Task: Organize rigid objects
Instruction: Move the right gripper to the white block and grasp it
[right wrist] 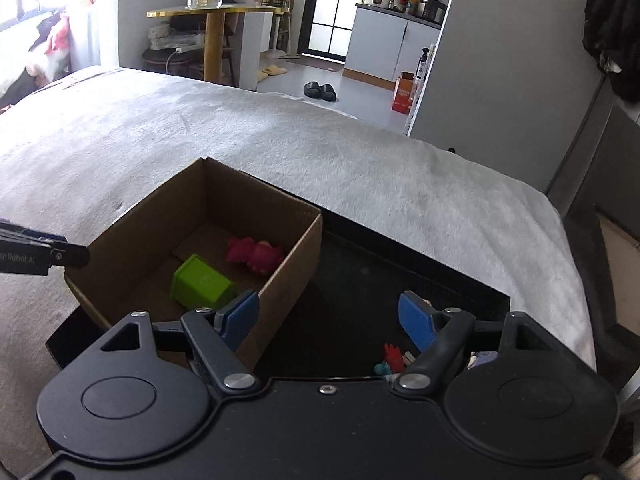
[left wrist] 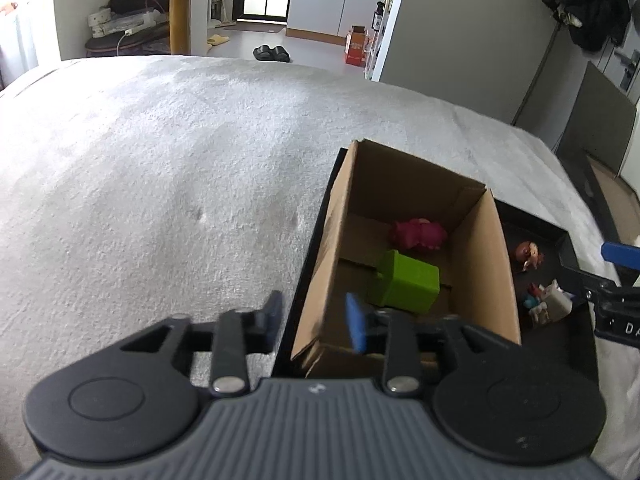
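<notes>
The cardboard box (right wrist: 200,240) sits at centre-left of the right wrist view, standing inside the left part of a shallow black tray (right wrist: 460,280) that lies on a grey-blanketed bed (right wrist: 360,152). Two toys lie on the box floor: a green block (right wrist: 202,282) tipped on its side and, just beyond it, a pink figure (right wrist: 256,256). They look like pieces already sorted, with the box as the collecting bin.

In the open part of the tray, right of centre in the left wrist view, a small brown-haired figurine (left wrist: 528,255) and a white-and-red toy cluster (left wrist: 548,304) lie near each other, apparently still to be moved.

The right gripper (right wrist: 328,316) hangs low in its frame over that part of the tray, jaws wide apart and empty, with bits of the red and white toys showing just below its right finger; it seems lined up for the next pick. The left gripper (left wrist: 316,320) has its jaws apart too, holding nothing, straddling the box's near left wall, perhaps to steady it.

The box's right wall stands between the loose toys and the bin, so anything picked must be lifted over it. Beyond the bed, in the upper frame, are a yellow-topped table (right wrist: 218,12), slippers (right wrist: 319,91) on the floor and a dark coat (right wrist: 616,32).
</notes>
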{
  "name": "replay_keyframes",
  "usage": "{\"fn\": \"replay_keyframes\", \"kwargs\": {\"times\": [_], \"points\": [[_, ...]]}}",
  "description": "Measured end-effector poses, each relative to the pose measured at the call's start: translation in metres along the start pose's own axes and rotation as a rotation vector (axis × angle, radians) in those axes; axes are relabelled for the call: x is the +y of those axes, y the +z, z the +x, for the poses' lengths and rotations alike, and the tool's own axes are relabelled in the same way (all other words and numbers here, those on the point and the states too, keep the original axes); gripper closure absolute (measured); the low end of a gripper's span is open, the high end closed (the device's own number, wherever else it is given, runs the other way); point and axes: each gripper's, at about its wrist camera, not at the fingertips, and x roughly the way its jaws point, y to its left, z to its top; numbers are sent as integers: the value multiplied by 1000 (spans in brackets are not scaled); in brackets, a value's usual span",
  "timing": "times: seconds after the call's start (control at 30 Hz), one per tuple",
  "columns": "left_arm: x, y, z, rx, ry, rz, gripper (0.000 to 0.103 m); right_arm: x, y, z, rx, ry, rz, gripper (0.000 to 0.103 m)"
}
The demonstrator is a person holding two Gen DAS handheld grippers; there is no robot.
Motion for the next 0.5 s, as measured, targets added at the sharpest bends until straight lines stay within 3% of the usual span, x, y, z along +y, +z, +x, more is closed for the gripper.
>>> {"fn": "replay_keyframes", "kwargs": {"times": [0.17, 0.5], "points": [[-16, 1, -1, 1, 77, 45, 48, -20, -15, 3, 11, 19, 74, 23], [-51, 8, -8, -8, 119, 106, 32, -49, -38, 12, -15, 47, 160, 9]]}}
